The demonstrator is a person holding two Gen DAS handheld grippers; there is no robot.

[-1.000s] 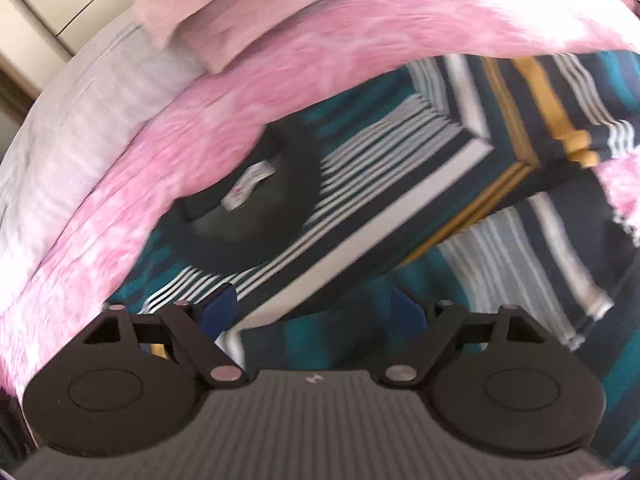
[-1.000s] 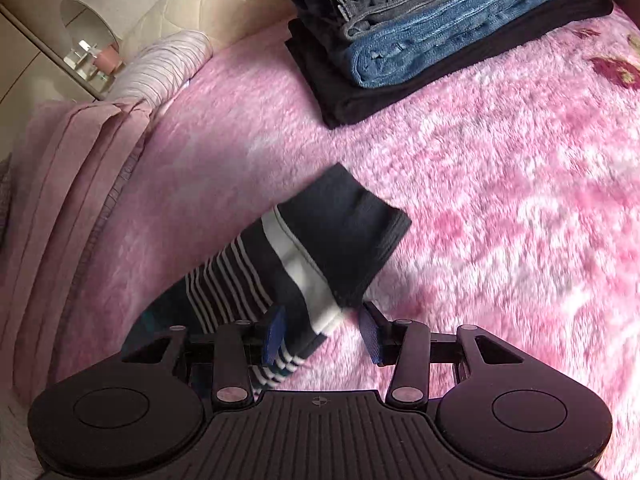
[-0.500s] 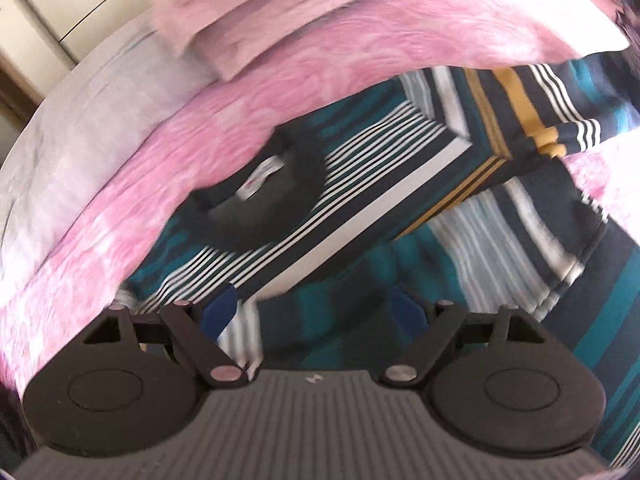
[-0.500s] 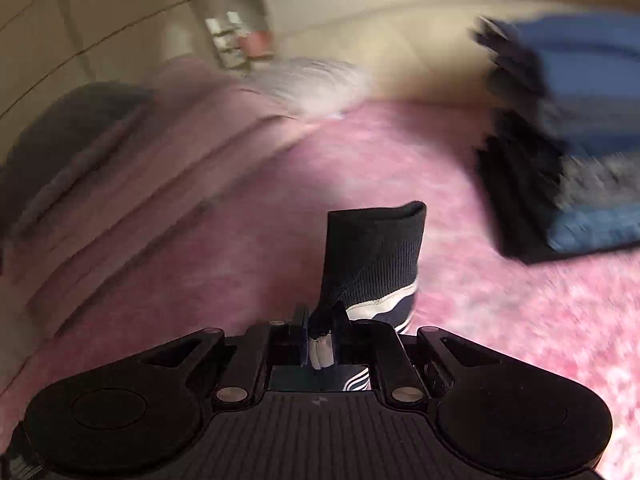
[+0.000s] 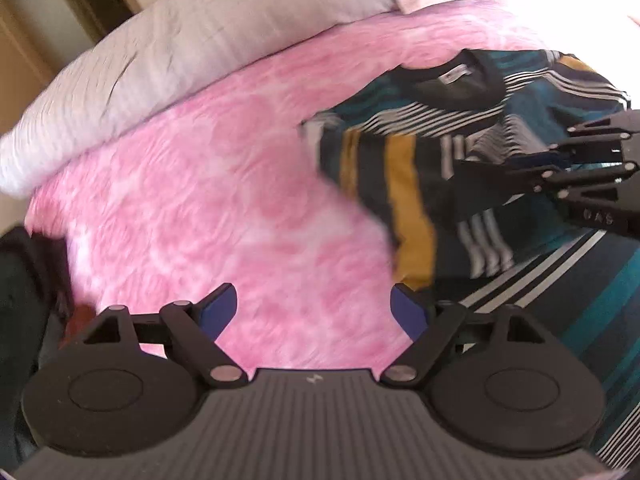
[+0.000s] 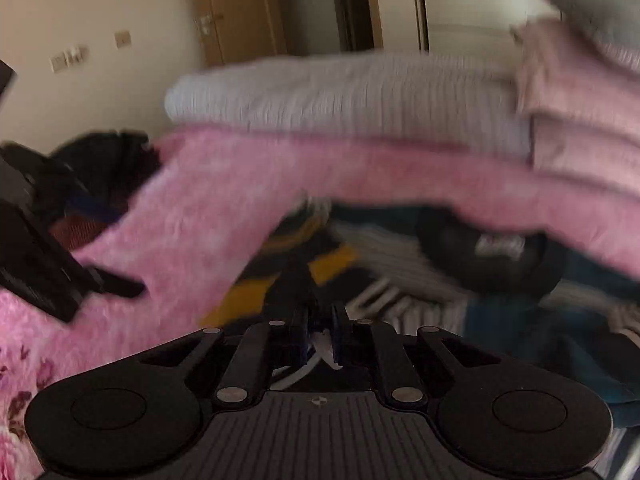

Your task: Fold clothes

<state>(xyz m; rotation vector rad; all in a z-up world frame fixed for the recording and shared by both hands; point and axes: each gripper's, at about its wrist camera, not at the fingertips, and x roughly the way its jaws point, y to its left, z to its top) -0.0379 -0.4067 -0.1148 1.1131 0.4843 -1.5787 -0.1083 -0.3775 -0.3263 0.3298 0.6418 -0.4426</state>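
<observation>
A dark striped sweater [image 5: 460,152] with teal, white and mustard bands lies on the pink fluffy blanket [image 5: 220,184], at the right of the left wrist view. Its dark collar with a white label [image 5: 454,76] faces up. My left gripper [image 5: 312,312] is open and empty over bare blanket, left of the sweater. My right gripper [image 6: 320,332] is shut on the sweater's sleeve [image 6: 292,280] and holds it across the sweater's body; it also shows in the left wrist view [image 5: 560,168]. The right wrist view is blurred.
A grey-white folded duvet [image 5: 192,52] lies beyond the blanket, with pink bedding [image 6: 580,120] beside it. Dark clothes [image 5: 24,272] sit at the blanket's left edge. A wall, door and wardrobe [image 6: 280,20] stand behind the bed.
My right gripper closed on the sleeve cuff, lifted it and swung it over the sweater's body. My left gripper moved left off the sweater onto bare blanket, staying open.
</observation>
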